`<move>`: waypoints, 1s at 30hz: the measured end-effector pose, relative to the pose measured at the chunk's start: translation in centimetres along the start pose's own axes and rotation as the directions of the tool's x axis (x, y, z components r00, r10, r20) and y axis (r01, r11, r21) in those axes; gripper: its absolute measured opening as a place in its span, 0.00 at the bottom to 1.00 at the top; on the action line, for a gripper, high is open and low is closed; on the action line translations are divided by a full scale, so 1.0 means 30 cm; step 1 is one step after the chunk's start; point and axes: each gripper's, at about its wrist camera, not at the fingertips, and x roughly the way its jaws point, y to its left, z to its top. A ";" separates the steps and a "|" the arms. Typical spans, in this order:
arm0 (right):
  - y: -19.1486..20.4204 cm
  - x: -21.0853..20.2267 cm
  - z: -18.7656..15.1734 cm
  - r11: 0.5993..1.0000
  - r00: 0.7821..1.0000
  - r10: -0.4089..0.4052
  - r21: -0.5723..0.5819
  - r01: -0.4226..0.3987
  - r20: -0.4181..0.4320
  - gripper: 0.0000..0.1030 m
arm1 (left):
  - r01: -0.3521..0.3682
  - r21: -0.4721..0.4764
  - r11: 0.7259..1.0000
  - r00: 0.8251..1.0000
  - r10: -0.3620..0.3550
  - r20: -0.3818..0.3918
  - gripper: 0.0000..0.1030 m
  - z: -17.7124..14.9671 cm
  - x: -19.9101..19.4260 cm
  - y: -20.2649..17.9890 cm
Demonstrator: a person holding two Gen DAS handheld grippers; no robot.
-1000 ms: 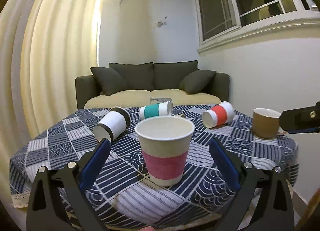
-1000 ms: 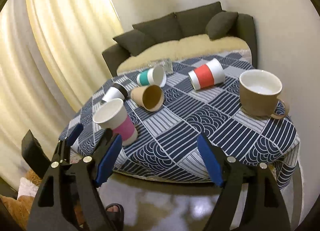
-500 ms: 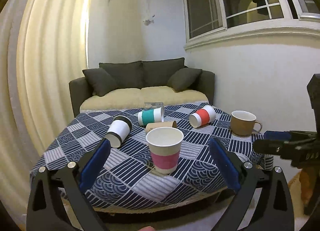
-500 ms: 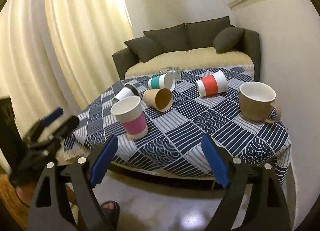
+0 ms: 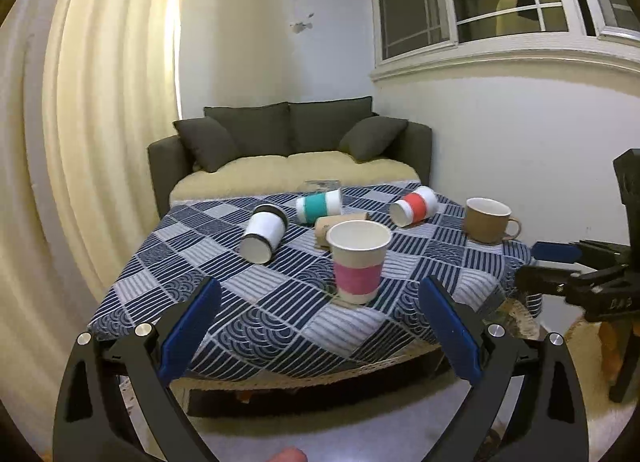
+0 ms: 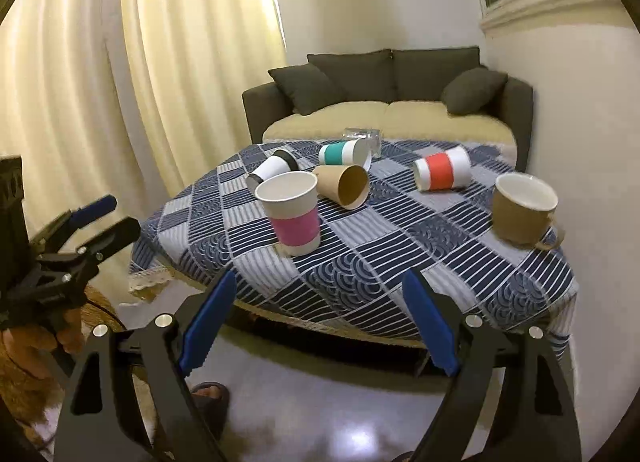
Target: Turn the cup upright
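A pink-banded paper cup (image 5: pixel 358 260) (image 6: pixel 294 218) stands upright near the front of the table (image 5: pixel 256 322) (image 6: pixel 400 282). On their sides lie a white cup with black rim (image 5: pixel 264 237) (image 6: pixel 272 170), a teal-banded cup (image 5: pixel 319 207) (image 6: pixel 345 153), a plain brown cup (image 5: pixel 340 225) (image 6: pixel 343 185) and a red-banded cup (image 5: pixel 414 206) (image 6: pixel 442 171). A brown mug (image 5: pixel 486 220) (image 6: pixel 522 208) stands upright at the right. My left gripper (image 5: pixel 320 326) (image 6: pixel 92 218) is open and empty, off the table's front edge. My right gripper (image 6: pixel 316 322) (image 5: pixel 548 262) is open and empty, also off the table.
A clear glass (image 5: pixel 322 185) (image 6: pixel 368 136) stands at the table's far edge. A dark sofa (image 5: pixel 288 150) (image 6: pixel 388 98) is behind the table, curtains on the left, a wall close on the right. A foot in a slipper (image 6: pixel 208 392) shows on the floor below.
Both grippers have pulled back and away from the table. The left gripper has moved off the upright pink cup, which stays standing. No cup has moved.
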 end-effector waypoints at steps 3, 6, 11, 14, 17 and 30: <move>0.005 0.008 0.001 1.000 1.000 -0.009 -0.008 0.009 -0.002 0.82 | 0.008 -0.032 0.999 1.000 -0.008 -0.017 0.94 -0.009 0.014 0.026; 0.010 0.025 0.002 1.000 1.000 -0.009 -0.016 0.008 -0.011 0.82 | -0.001 -0.050 0.999 1.000 0.000 -0.028 0.94 -0.019 0.024 0.043; 0.009 0.040 0.004 1.000 1.000 -0.015 -0.020 0.015 -0.012 0.82 | 0.007 -0.056 0.998 0.998 -0.011 -0.061 0.94 -0.033 0.051 0.055; 0.010 0.049 0.006 1.000 1.000 -0.016 -0.024 0.016 -0.015 0.82 | 0.027 -0.067 0.997 0.997 -0.032 -0.074 0.94 -0.036 0.068 0.055; 0.015 0.057 0.009 0.999 1.000 -0.011 -0.030 0.010 -0.013 0.82 | 0.036 -0.064 0.997 0.996 -0.041 -0.075 0.94 -0.038 0.075 0.047; 0.009 0.075 0.015 1.000 1.000 -0.004 -0.031 0.004 -0.012 0.82 | 0.036 -0.047 0.998 0.996 -0.039 -0.075 0.94 -0.039 0.090 0.022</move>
